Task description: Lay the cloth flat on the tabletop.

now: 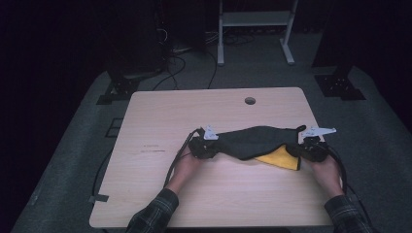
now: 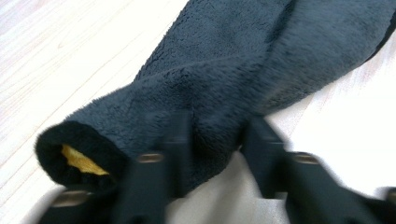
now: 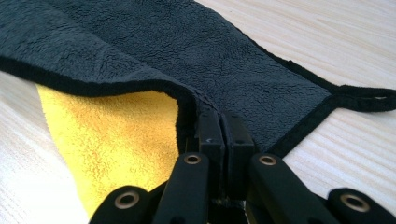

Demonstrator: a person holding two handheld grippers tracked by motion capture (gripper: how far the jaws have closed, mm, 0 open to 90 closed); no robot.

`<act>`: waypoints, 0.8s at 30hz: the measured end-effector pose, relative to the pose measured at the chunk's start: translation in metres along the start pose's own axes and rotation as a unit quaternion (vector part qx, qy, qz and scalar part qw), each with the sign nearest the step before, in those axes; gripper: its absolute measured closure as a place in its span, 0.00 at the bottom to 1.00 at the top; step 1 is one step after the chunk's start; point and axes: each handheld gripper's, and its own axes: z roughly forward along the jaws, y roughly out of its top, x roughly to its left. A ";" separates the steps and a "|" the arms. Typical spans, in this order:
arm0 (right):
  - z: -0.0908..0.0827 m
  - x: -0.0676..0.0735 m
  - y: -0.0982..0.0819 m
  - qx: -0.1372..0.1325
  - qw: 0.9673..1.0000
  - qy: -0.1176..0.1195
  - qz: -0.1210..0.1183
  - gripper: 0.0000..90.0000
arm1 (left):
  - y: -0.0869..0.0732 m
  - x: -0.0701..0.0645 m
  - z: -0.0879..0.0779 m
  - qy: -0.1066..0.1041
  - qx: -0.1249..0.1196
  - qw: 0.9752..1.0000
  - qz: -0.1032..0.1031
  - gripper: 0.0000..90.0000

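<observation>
A dark grey fleece cloth [image 1: 257,141] with a yellow underside [image 1: 278,159] lies stretched across the middle of the wooden table [image 1: 194,107]. My left gripper [image 1: 216,145] holds its left end: in the left gripper view the jaws [image 2: 217,140] squeeze a bunched fold of the cloth [image 2: 233,60], and a bit of yellow [image 2: 79,161] peeks from a rolled edge. My right gripper [image 1: 297,148] is at the cloth's right end. In the right gripper view its jaws [image 3: 224,126] are pinched on the black hem of the cloth [image 3: 187,51], with the yellow side [image 3: 112,135] hanging below.
A round cable hole [image 1: 250,101] sits near the table's far edge. Beyond the table stand a white metal frame [image 1: 255,24], dark stand bases [image 1: 337,85] and loose cables [image 1: 175,63] on grey carpet. Both plaid sleeves enter at the front edge.
</observation>
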 end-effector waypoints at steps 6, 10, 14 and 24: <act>-0.006 0.002 0.001 -0.011 1.000 0.005 -0.003 0.97 | -0.002 0.000 -0.018 -0.046 0.001 0.999 -0.024 0.94; -0.013 0.007 0.004 -0.025 1.000 0.018 -0.009 0.97 | -0.006 -0.003 -0.045 -0.080 -0.002 0.996 -0.025 0.94; -0.019 0.017 0.008 -0.035 0.999 0.032 -0.023 0.97 | -0.012 -0.007 -0.073 -0.127 -0.008 0.991 -0.041 0.94; -0.011 0.034 0.022 -0.042 0.997 0.050 -0.049 0.97 | -0.024 0.006 -0.097 -0.152 -0.038 0.985 -0.072 0.92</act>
